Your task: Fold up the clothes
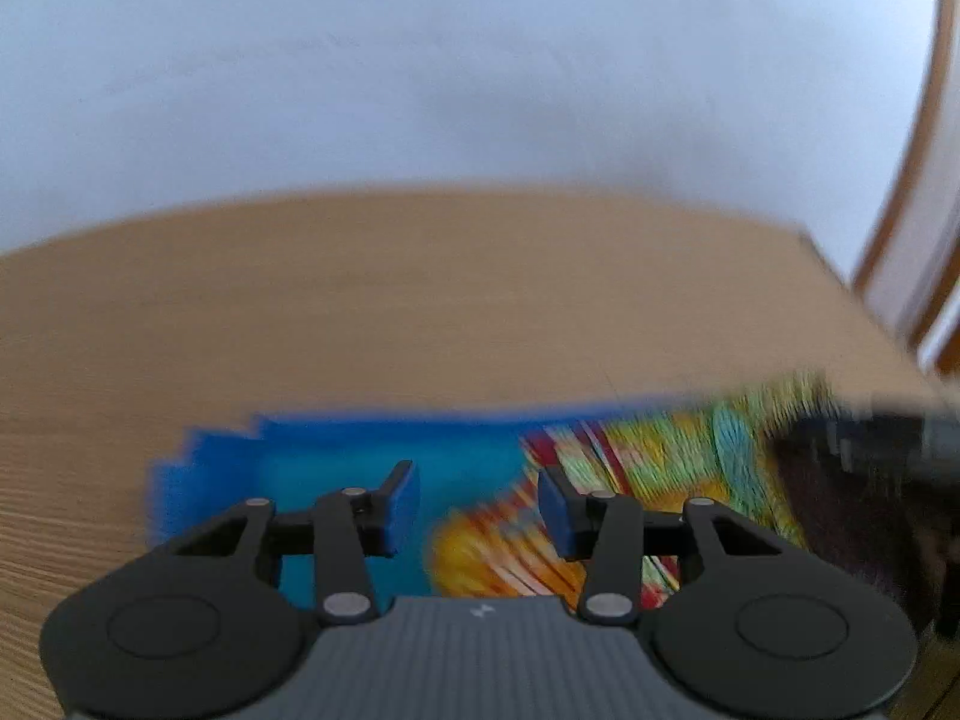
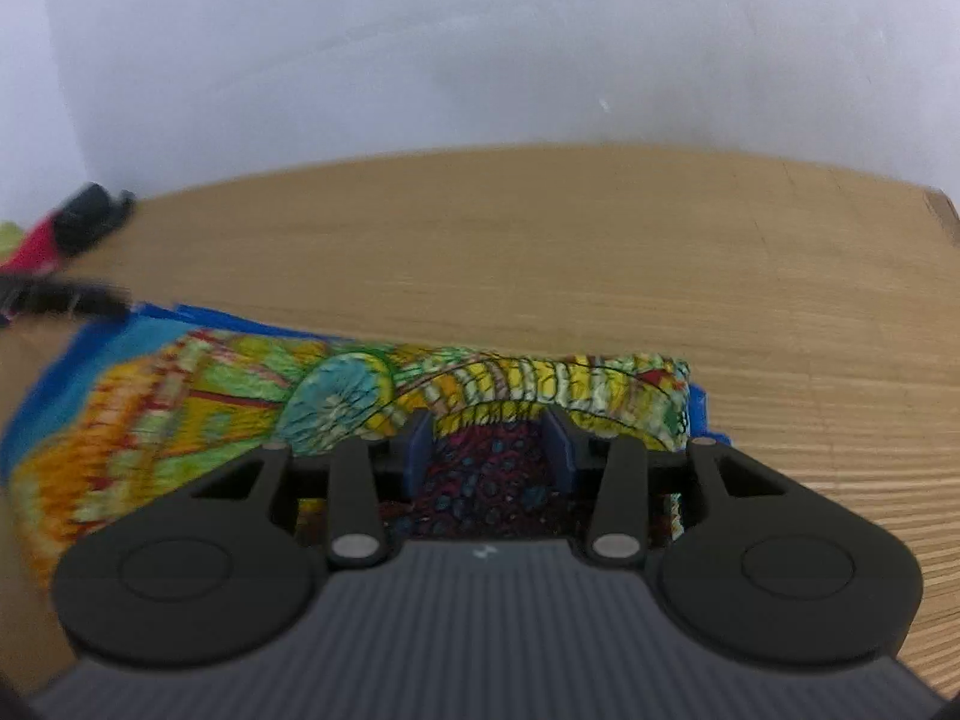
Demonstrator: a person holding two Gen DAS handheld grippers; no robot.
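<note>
A bright printed cloth with a blue edge [image 2: 198, 396] lies on the pale wooden table [image 2: 600, 252], low in both pictures. The right gripper [image 2: 489, 450] is open, its fingers either side of a dark patterned fold. The left gripper [image 1: 477, 510] is open above the blue part. To fold well, grab edges firmly and keep corners lined up.

Garment [image 2: 180, 396] on table [image 2: 540, 240], wall [image 2: 480, 30] behind.
</note>
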